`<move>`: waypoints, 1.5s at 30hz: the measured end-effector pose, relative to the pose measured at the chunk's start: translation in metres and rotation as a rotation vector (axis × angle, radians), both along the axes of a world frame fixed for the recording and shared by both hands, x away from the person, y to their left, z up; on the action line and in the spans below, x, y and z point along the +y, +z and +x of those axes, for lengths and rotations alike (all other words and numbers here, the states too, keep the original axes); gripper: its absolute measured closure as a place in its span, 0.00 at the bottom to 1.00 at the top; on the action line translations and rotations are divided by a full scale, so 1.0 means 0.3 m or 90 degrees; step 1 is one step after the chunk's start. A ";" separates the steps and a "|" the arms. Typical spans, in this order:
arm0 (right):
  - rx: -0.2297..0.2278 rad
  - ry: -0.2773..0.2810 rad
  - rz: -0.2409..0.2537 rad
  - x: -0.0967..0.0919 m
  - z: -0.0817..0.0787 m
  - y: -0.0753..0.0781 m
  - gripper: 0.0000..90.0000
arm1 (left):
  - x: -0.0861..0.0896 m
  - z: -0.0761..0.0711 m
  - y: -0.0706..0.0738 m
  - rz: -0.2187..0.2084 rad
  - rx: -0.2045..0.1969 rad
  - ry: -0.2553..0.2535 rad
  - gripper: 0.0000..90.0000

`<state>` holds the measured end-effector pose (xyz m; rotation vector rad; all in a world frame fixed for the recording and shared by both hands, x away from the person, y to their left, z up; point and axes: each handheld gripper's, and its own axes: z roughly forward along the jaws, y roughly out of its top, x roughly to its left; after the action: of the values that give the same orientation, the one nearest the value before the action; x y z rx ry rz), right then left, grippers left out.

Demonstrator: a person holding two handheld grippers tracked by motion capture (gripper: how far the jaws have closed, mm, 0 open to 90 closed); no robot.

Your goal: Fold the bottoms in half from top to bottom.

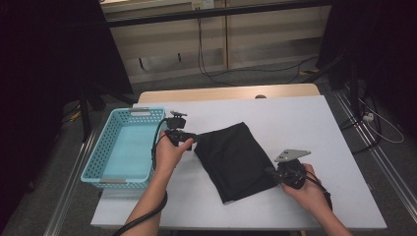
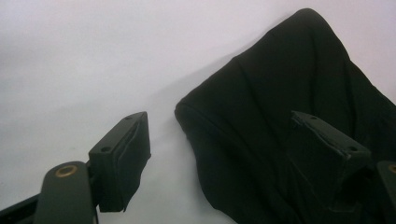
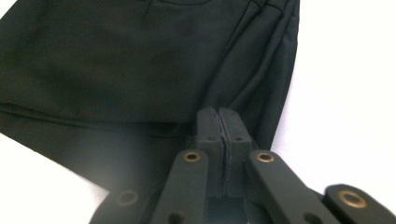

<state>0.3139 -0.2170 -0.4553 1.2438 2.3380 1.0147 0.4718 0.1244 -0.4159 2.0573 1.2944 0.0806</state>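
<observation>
Tool (image 3: pixel 219 135) against folded black cloth (image 1: pixel 235 160)

The black cloth (image 3: pixel 140 70) runs off the right gripper view's top edge, its near part blurred

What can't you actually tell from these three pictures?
- Whether the shut right tool pinches the black cloth: right gripper view, its own jaws cover the spot.
- The cloth's far jaw contact: left gripper view, the open left tool's dark jaw blends into the fabric.
- What garment it is: folded in the high view.
- The blue basket floor's near strip: high view, its near wall hides it.
</observation>
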 end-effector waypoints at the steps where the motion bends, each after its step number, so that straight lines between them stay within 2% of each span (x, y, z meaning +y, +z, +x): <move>1: -0.005 -0.004 0.008 -0.005 0.000 0.005 1.00 | -0.001 -0.004 -0.001 0.001 0.001 -0.002 0.25; 7: -0.030 -0.031 0.027 -0.045 0.007 0.039 1.00 | -0.004 -0.012 -0.014 0.002 0.002 -0.002 0.25; 10: -0.018 -0.042 0.022 -0.057 0.011 0.024 1.00 | -0.006 -0.015 -0.023 0.001 0.004 -0.003 0.25; 12: -0.011 -0.050 0.011 -0.058 0.012 0.010 0.92 | -0.007 -0.015 -0.031 0.000 0.005 -0.002 0.25; 14: -0.002 -0.064 0.001 -0.060 0.012 0.003 0.77 | -0.006 -0.015 -0.037 0.002 0.003 0.003 0.25; 17: -0.001 -0.073 0.010 -0.066 0.005 0.000 0.64 | -0.003 -0.014 -0.040 -0.006 0.002 0.010 0.25; 19: 0.006 -0.079 0.011 -0.068 -0.001 -0.001 0.61 | -0.004 -0.016 -0.040 -0.002 0.004 0.010 0.25; 23: 0.013 -0.079 0.010 -0.072 -0.007 -0.007 0.64 | -0.005 -0.016 -0.040 -0.002 0.006 0.010 0.25; 25: 0.016 -0.080 0.009 -0.072 -0.009 -0.005 0.75 | -0.007 -0.014 -0.041 -0.001 0.004 0.013 0.26; 29: 0.026 -0.059 0.033 -0.068 -0.014 -0.008 0.96 | -0.005 -0.006 -0.043 -0.004 -0.002 0.032 0.27; 32: 0.028 -0.051 0.031 -0.064 -0.015 -0.004 0.99 | -0.011 -0.004 -0.061 0.011 0.005 0.037 0.31; 41: 0.035 -0.051 0.040 -0.077 -0.032 0.004 0.99 | -0.032 -0.019 -0.089 -0.001 0.025 0.024 0.42; 45: 0.043 -0.060 0.047 -0.080 -0.042 0.006 0.99 | -0.041 -0.024 -0.092 -0.004 0.038 0.014 0.52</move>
<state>0.3012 -0.2411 -0.4534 1.4220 2.2864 1.0519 0.4645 0.1120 -0.4434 2.0548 1.3529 0.0257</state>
